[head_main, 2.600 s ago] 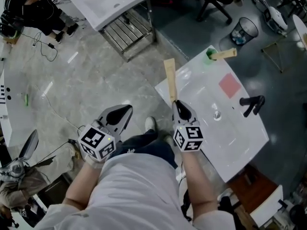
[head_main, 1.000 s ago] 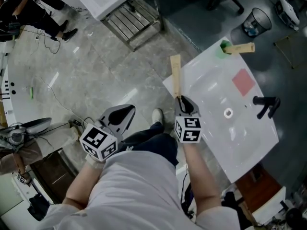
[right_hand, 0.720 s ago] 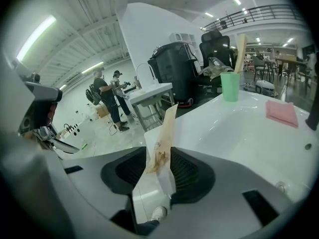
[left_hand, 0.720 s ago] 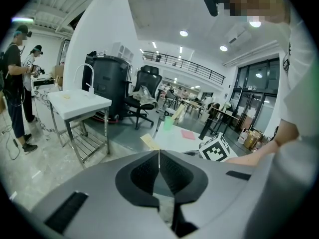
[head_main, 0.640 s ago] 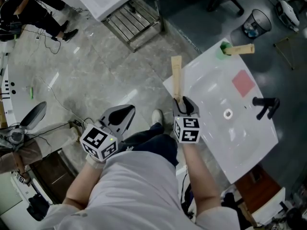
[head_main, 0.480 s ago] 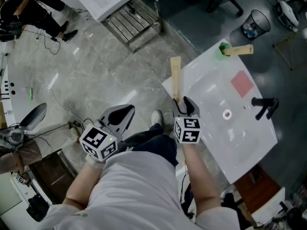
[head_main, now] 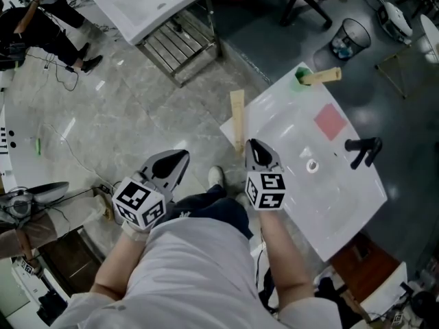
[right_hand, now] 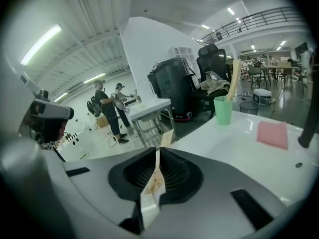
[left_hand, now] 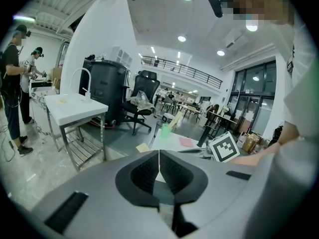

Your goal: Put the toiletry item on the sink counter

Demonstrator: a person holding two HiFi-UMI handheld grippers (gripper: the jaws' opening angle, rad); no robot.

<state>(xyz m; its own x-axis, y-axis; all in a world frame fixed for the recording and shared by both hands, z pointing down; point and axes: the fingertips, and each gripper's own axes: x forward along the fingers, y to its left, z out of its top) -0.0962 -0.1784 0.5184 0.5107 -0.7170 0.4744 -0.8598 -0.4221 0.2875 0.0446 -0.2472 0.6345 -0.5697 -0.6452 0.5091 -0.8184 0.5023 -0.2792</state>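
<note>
A long, flat tan toiletry box [head_main: 237, 118] sticks out ahead of my right gripper [head_main: 255, 149], past the near left corner of the white sink counter [head_main: 343, 190]. In the right gripper view the box [right_hand: 157, 176] stands edge-on between the jaws, which are closing and press on it. My left gripper [head_main: 175, 162] hangs over the floor to the left. Its pads [left_hand: 149, 171] meet with nothing between them.
On the counter stand a green cup [head_main: 302, 77] holding another tan box, a pink cloth [head_main: 328, 121] and a black faucet [head_main: 361, 148] beside the basin drain [head_main: 312, 165]. A second sink on a metal stand [head_main: 154, 2] is at the back. People stand far left.
My right gripper's jaws stood wider half a second ago and are now narrow on the box. The whole view has shifted a little; the left gripper has kept its place.
</note>
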